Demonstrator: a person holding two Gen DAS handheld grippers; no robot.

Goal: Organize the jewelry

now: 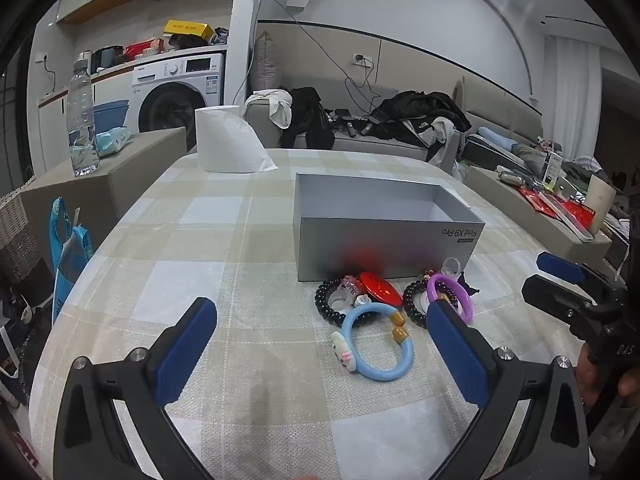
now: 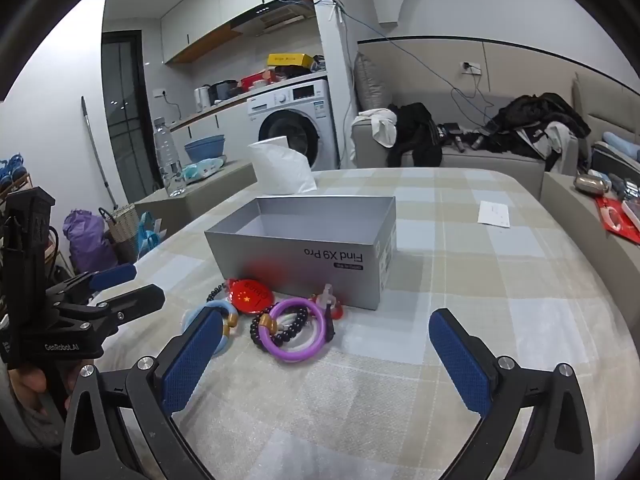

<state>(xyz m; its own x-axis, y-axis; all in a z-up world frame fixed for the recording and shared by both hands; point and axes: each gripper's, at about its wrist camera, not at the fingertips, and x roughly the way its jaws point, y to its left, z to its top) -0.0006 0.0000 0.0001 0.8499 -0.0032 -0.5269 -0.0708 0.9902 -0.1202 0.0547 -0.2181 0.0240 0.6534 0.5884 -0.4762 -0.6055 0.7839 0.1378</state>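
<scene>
A heap of jewelry lies on the checked tablecloth in front of an open grey box point(image 1: 384, 248) point(image 2: 304, 260). It holds a light blue bangle point(image 1: 396, 364) point(image 2: 192, 314) with a white charm, a purple bangle point(image 1: 464, 296) point(image 2: 280, 354), two black bead bracelets point(image 1: 324, 304) point(image 1: 412, 308), and a red round badge point(image 1: 380, 288) point(image 2: 250, 296). My left gripper point(image 1: 320, 306) point(image 2: 148, 280) hovers open just short of the blue bangle. My right gripper point(image 2: 326, 317) point(image 1: 534, 272) is open too, with the purple bangle just ahead of its left finger. Neither holds anything.
A white paper roll point(image 1: 224, 144) stands at the table's far left. A white card point(image 2: 494, 214) lies far right of the box. A water bottle point(image 1: 82, 120) stands on a carton beyond the left edge. A cluttered sofa point(image 1: 360, 140) lies behind.
</scene>
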